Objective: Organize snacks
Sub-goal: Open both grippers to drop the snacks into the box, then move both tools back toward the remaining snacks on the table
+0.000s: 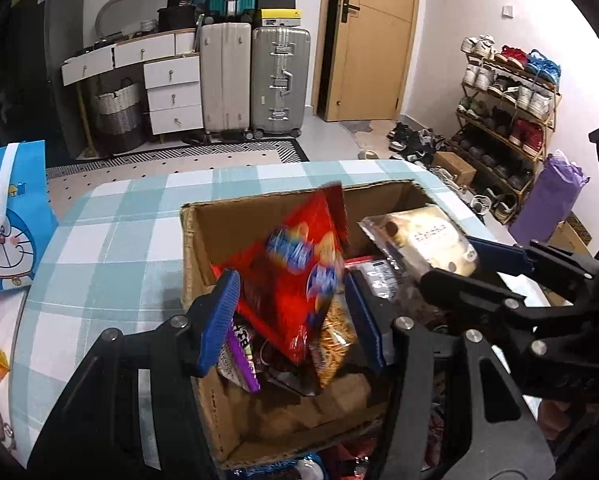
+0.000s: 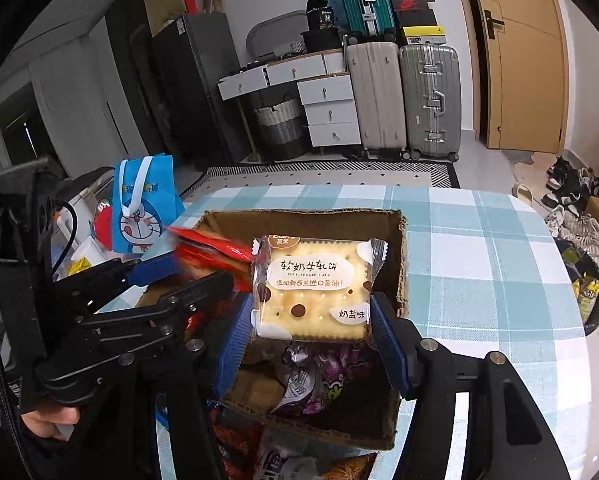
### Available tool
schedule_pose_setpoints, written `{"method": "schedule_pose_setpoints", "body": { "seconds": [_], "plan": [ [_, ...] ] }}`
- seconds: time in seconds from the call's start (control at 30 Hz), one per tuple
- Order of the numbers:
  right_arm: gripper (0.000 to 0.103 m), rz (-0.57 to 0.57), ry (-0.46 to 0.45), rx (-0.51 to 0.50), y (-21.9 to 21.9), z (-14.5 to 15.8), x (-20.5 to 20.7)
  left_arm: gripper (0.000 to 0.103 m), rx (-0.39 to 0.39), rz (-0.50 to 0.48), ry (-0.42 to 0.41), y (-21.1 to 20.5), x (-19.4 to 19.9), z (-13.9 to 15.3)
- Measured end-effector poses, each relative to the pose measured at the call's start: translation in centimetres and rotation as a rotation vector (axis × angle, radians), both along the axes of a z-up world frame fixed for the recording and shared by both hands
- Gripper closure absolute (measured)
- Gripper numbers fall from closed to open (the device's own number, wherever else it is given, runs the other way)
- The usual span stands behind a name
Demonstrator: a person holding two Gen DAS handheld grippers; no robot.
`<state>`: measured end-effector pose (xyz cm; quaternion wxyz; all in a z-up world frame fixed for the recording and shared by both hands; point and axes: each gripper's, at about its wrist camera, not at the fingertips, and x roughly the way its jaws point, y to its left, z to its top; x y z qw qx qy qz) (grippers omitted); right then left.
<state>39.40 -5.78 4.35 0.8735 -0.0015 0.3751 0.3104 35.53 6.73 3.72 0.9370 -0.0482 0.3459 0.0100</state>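
A cardboard box (image 1: 203, 248) stands on a checked tablecloth (image 1: 111, 240) and holds several snack packs. My left gripper (image 1: 291, 320) is over the box, open, with a blurred red snack bag (image 1: 295, 276) between its fingers; the fingers do not clamp it. My right gripper (image 2: 311, 340) is shut on a clear-wrapped cracker pack (image 2: 311, 288) and holds it above the box (image 2: 399, 264). The cracker pack (image 1: 423, 240) and the right gripper (image 1: 455, 260) show at the right in the left wrist view. The red bag (image 2: 207, 248) and left gripper (image 2: 187, 272) show in the right wrist view.
A blue Doraemon gift bag (image 1: 11, 220) stands at the table's left edge. More snack packs (image 2: 283, 460) lie in front of the box. Suitcases (image 1: 255, 84), white drawers (image 1: 171, 88), a door (image 1: 371, 40) and a shoe rack (image 1: 507, 116) stand beyond the table.
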Motion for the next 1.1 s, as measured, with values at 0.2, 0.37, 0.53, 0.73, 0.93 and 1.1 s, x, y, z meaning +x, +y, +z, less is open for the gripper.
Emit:
{"method": "schedule_pose_setpoints", "body": {
  "seconds": [0.2, 0.37, 0.53, 0.73, 0.93, 1.1],
  "plan": [
    [0.036, 0.020, -0.033, 0.020, -0.6, 0.9, -1.1, 0.043, 0.002, -0.022, -0.003, -0.2, -1.6, 0.7],
    [0.013, -0.008, -0.066, 0.027, -2.2, 2.0, -2.5, 0.021, -0.053, -0.008, -0.017, 0.8, -4.3, 1.8],
    [0.001, -0.039, -0.035, 0.043, -4.6, 2.1, -4.1, 0.011, -0.063, 0.028, -0.020, 1.7, -7.7, 2.4],
    [0.001, -0.045, -0.027, 0.030, -6.1, 1.7, -6.3, 0.001, -0.050, 0.053, -0.029, 2.1, -11.2, 2.7],
    [0.001, -0.039, -0.022, 0.021, -6.9, 1.4, -8.3, 0.001, -0.053, 0.072, -0.012, 2.0, -13.7, 2.1],
    [0.001, -0.048, 0.000, 0.006, -7.3, 0.9, -9.8, 0.001, -0.033, 0.076, 0.008, 1.5, -14.9, 1.1]
  ]
}}
